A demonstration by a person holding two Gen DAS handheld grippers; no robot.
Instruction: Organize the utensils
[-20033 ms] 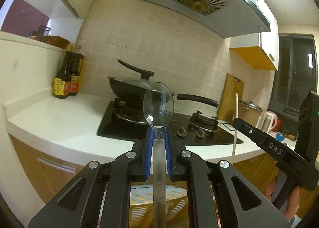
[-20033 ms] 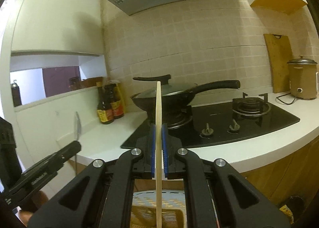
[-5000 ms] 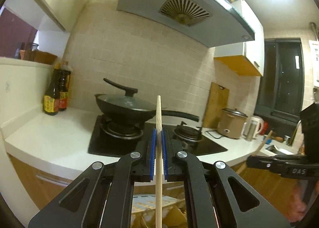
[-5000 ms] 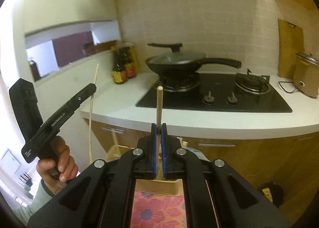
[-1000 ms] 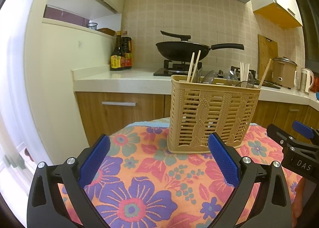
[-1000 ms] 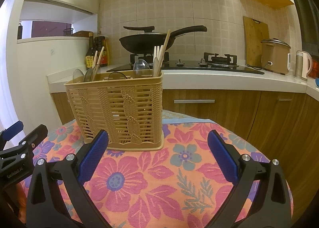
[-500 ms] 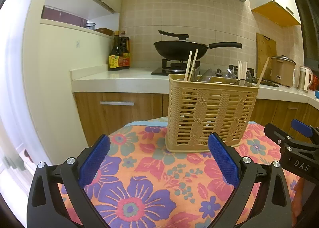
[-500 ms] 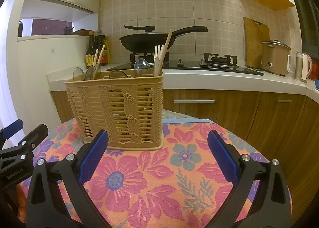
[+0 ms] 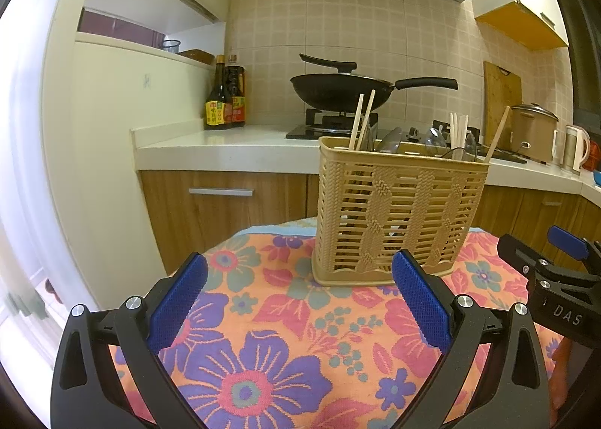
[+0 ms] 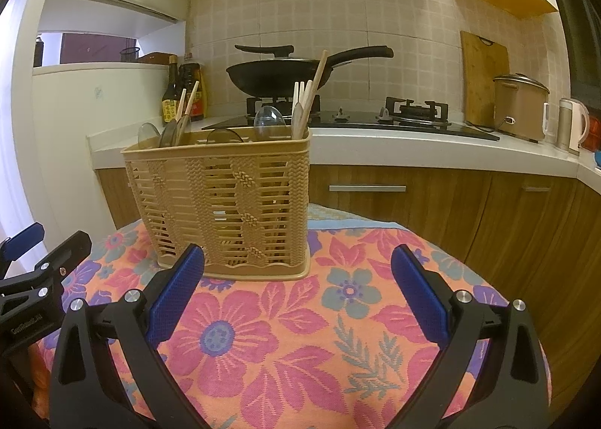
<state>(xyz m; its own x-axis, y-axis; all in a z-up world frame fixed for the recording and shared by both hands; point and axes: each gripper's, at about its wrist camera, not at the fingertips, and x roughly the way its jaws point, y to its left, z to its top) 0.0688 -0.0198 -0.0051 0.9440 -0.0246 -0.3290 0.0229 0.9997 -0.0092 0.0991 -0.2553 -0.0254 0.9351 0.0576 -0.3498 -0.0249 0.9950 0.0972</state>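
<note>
A tan woven plastic utensil basket point(image 9: 398, 215) stands upright on a round table with a floral cloth point(image 9: 263, 372); it also shows in the right wrist view point(image 10: 221, 203). Wooden chopsticks point(image 9: 362, 117) and clear plastic spoons point(image 10: 267, 119) stick up out of it. My left gripper point(image 9: 298, 301) is open and empty, low over the cloth in front of the basket. My right gripper point(image 10: 296, 293) is open and empty, in front of the basket's other side. Each gripper shows at the edge of the other's view.
Behind the table runs a white kitchen counter point(image 9: 225, 147) with wooden cabinets, a gas hob and a black lidded wok point(image 9: 338, 91). Sauce bottles point(image 9: 225, 98) stand at the left, a rice cooker point(image 10: 520, 106) and kettle at the right.
Twenty and five seconds ago both grippers were shut on a spoon or chopsticks above the basket. Over the last second both stay open and empty and barely shift.
</note>
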